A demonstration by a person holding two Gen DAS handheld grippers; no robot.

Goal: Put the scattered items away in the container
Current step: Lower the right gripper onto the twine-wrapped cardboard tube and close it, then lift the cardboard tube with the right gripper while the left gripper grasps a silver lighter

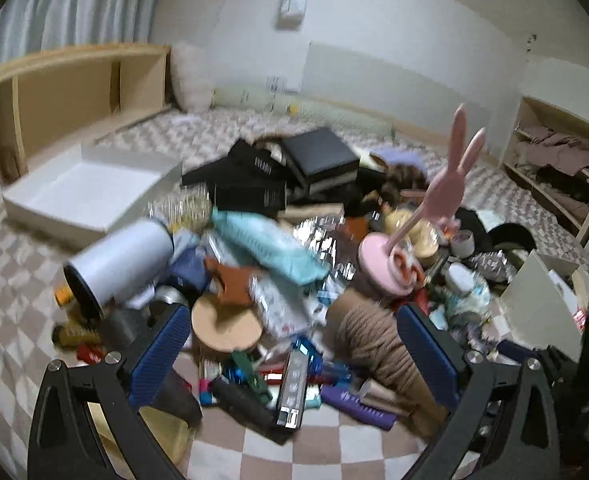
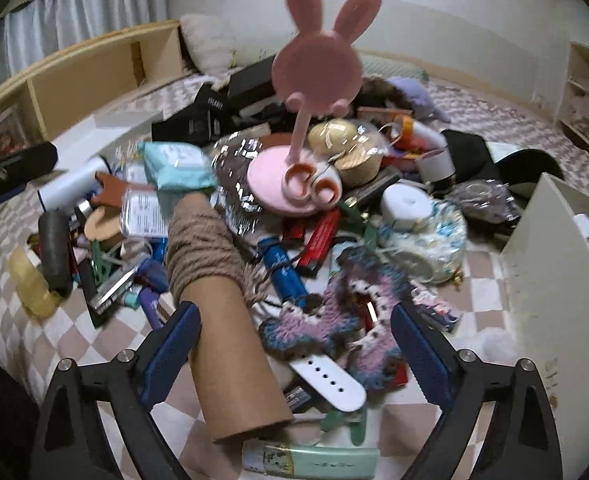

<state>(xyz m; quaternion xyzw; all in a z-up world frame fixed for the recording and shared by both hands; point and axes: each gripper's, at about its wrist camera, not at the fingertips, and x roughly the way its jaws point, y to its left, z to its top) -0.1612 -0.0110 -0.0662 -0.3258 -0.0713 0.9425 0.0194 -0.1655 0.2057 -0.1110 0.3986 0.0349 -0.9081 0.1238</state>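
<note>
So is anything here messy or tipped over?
Yes. A big pile of mixed things covers the checkered floor. The white cylindrical bottle lies on its side, and so does the cardboard tube wound with brown yarn. The pink bunny-eared stand stays upright.

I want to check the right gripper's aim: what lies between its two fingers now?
In the right wrist view, the open right gripper has a cardboard tube wound with brown yarn, a crocheted purple-blue piece and a white strap between its fingers.
</note>
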